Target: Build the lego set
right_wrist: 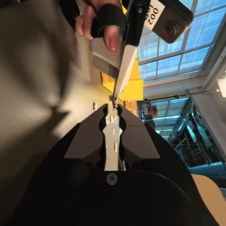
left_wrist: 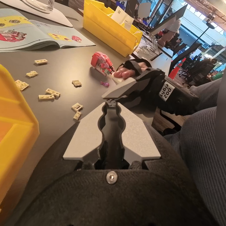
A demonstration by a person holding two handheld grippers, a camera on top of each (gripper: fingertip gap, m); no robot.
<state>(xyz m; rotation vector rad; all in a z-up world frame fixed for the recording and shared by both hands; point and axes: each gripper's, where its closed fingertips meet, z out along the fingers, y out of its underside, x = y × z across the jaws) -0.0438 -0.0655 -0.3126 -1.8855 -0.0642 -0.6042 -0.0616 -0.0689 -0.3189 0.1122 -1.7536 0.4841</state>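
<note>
Pinching a small grey studded plate (left_wrist: 111,103) in our left gripper (left_wrist: 111,104), we hold our right gripper (right_wrist: 113,106) unclenched, its tips at twelve o'clock.

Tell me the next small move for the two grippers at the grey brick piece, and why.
Probably ease the right gripper straight onto the grey brick piece and close: the left gripper pinches that piece at its tips, and the right's fingertips sit right at its top, apparently not gripping.

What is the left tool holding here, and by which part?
The left tool grips a small dark grey studded brick plate by its two side edges; the plate's far end pokes out toward the right tool.
</note>
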